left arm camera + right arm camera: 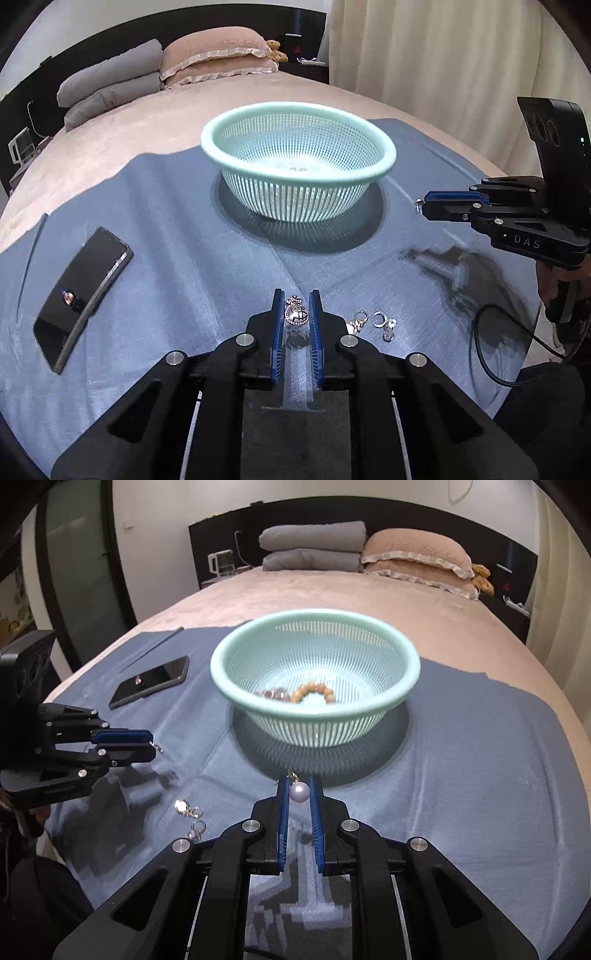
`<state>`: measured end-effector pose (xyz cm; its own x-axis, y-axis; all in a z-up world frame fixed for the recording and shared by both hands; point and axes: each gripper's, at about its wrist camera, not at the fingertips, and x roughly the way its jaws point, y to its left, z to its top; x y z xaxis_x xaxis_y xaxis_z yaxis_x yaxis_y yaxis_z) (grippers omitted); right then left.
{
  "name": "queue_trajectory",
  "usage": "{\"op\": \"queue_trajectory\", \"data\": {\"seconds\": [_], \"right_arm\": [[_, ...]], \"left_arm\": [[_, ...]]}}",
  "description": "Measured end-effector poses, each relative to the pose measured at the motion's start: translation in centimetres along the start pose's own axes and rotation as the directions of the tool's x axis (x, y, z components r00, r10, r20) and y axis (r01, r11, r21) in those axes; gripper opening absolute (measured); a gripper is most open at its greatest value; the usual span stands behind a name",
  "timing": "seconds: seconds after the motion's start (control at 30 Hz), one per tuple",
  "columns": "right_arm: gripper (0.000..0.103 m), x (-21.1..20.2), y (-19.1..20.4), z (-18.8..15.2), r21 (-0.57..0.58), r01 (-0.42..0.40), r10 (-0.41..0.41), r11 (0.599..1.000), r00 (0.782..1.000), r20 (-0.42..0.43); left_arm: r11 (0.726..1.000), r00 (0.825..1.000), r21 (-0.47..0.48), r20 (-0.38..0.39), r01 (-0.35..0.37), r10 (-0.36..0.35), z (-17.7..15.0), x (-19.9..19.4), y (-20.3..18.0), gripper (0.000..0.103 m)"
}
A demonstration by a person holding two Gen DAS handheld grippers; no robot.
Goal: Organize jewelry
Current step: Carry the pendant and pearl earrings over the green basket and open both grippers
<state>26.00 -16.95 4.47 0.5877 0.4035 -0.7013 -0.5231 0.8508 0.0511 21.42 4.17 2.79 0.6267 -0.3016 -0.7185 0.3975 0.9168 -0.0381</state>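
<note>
— While the left gripper (296, 301) pinches a rounded silver charm (296, 313), what's right?
— Right gripper (298, 785) clamps a smooth pearl earring (299, 792) above the blue cloth (461, 775), near the mesh basket (314, 672).

Even, soft overhead light; the pale-green perforated plastic basket (315, 675) casts a dark ring shadow, its rim motion-blurred; fisheye edges bend and darken.
</note>
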Motion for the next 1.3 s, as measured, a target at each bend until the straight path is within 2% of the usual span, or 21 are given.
{"op": "queue_trajectory", "data": {"seconds": [0.17,0.33,0.53,0.8,1.13,1.17,1.2,1.23,1.27,1.3], "right_arm": [[0.011,-1.9,-0.3,3.9,-0.022,0.02,-0.018,1.0,0.995,0.099],[0.011,-2.0,0.3,7.2,-0.044,0.05,-0.041,0.998,0.982,0.184],[0.011,0.9,-0.5,8.8,-0.051,0.058,-0.049,0.997,0.986,0.161],[0.011,5.1,-2.0,6.2,-0.007,0.043,-0.043,0.999,0.997,0.063],[0.011,5.1,-1.8,6.0,-0.027,0.055,-0.054,0.998,0.996,0.064],[0.012,5.0,-1.6,6.0,-0.029,0.057,-0.054,0.998,0.996,0.07],[0.012,4.9,-1.5,5.9,-0.031,0.062,-0.059,0.998,0.995,0.077],[0.012,4.8,-1.4,5.9,-0.034,0.066,-0.063,0.997,0.995,0.078],[0.013,4.7,-1.4,5.8,-0.035,0.068,-0.065,0.997,0.995,0.079],[0.017,4.6,-1.5,5.8,-0.033,0.071,-0.068,0.997,0.994,0.081]], "left_arm": [[0.998,0.996,0.045,0.078,-0.036,0.032,3.9,-1.8,0.1,0.014],[0.997,0.989,0.057,0.139,-0.052,0.043,7.3,-2.7,-0.6,0.014],[0.996,0.992,0.079,0.126,-0.028,0.018,10.2,-0.5,-0.7,0.014],[1.0,1.0,0.015,0.022,0.012,-0.012,9.5,5.0,0.6,0.014],[0.999,1.0,0.049,0.014,0.007,-0.007,9.0,5.3,0.3,0.015],[0.999,1.0,0.05,0.017,0.004,-0.005,8.9,5.3,0.2,0.018],[0.999,1.0,0.05,0.021,0.002,-0.003,8.9,5.2,0.2,0.027],[0.999,1.0,0.049,0.024,0.006,-0.007,8.9,5.1,0.2,0.033],[0.999,0.999,0.045,0.03,0.015,-0.017,8.8,4.9,0.2,0.033],[0.999,0.999,0.043,0.035,0.02,-0.022,8.7,4.6,0.2,0.037]]}}
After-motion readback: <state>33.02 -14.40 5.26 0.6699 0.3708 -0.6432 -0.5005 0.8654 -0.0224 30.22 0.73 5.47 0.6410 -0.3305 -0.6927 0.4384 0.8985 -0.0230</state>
